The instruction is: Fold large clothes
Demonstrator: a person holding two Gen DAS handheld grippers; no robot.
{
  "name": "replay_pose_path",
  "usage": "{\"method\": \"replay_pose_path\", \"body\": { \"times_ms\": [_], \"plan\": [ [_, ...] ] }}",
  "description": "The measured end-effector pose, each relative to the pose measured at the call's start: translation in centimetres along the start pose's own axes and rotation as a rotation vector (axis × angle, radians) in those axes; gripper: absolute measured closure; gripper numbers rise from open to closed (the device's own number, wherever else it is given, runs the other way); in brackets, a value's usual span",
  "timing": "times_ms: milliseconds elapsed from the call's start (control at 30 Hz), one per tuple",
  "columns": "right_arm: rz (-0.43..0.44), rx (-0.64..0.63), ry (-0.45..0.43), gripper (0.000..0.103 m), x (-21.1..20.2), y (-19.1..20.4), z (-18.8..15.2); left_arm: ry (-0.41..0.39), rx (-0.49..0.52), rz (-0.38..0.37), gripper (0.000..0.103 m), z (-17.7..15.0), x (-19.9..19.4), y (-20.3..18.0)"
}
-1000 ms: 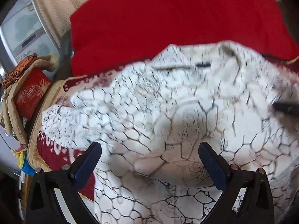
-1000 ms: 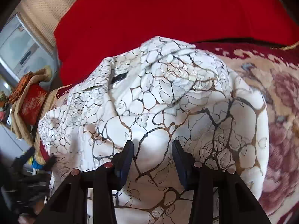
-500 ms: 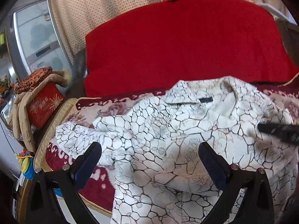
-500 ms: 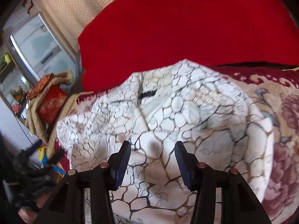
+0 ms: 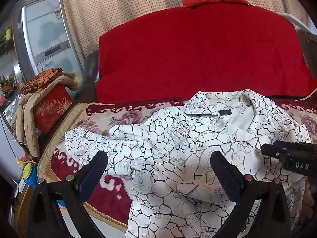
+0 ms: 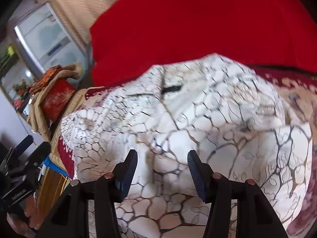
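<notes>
A white shirt with a dark crackle print (image 5: 178, 142) lies rumpled on a floral bed cover (image 5: 122, 117), collar with a black label toward the far side. It fills the right wrist view (image 6: 198, 119), blurred there. My left gripper (image 5: 158, 164) is open and empty, held above the shirt's near part. My right gripper (image 6: 162, 162) is open, fingers a hand's width apart just over the cloth, gripping nothing. The right gripper also shows at the right edge of the left wrist view (image 5: 291, 156).
A large red cushion (image 5: 198, 55) stands behind the shirt. A red box (image 5: 51, 107) draped with a tan cloth sits at the left by a silver fridge (image 5: 43, 39). The cover's left edge (image 5: 57, 138) drops off. The left gripper shows at lower left (image 6: 21, 168).
Both grippers have pulled back and up from the shirt, so more of it and the room shows. The right jaws have widened. The shirt has settled flatter on the cover.
</notes>
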State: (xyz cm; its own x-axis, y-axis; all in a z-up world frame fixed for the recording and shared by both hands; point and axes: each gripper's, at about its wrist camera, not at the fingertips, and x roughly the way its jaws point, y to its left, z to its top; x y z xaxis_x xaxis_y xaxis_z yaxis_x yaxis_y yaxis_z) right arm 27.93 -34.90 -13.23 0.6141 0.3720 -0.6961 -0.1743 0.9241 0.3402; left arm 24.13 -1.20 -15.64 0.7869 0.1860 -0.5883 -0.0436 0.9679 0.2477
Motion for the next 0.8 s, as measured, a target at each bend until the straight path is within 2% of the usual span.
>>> {"method": "replay_pose_path", "body": {
  "times_ms": [167,367,467,600,733,800],
  "plan": [
    [0.014,-0.038,0.033,0.046,0.8,1.2,-0.4,0.0,-0.004,0.004,0.0,0.0,0.2,0.2],
    [-0.046,-0.053,0.111,0.046,2.9,1.4,-0.9,0.004,-0.007,0.008,0.0,0.1,0.6,0.5],
    [-0.02,-0.036,0.089,0.046,2.4,1.2,-0.7,0.018,-0.013,0.015,0.0,-0.1,1.2,0.9],
    [0.027,-0.004,0.018,0.045,1.0,1.0,-0.1,0.033,-0.031,0.027,0.0,-0.2,2.0,1.8],
    [0.042,0.054,-0.031,0.029,0.5,0.3,0.3,0.064,-0.051,0.036,0.0,-0.2,3.6,3.7],
    [0.04,0.083,-0.05,0.028,0.4,-0.2,0.6,0.11,-0.108,0.031,0.0,-0.2,5.2,6.2]
  ]
}}
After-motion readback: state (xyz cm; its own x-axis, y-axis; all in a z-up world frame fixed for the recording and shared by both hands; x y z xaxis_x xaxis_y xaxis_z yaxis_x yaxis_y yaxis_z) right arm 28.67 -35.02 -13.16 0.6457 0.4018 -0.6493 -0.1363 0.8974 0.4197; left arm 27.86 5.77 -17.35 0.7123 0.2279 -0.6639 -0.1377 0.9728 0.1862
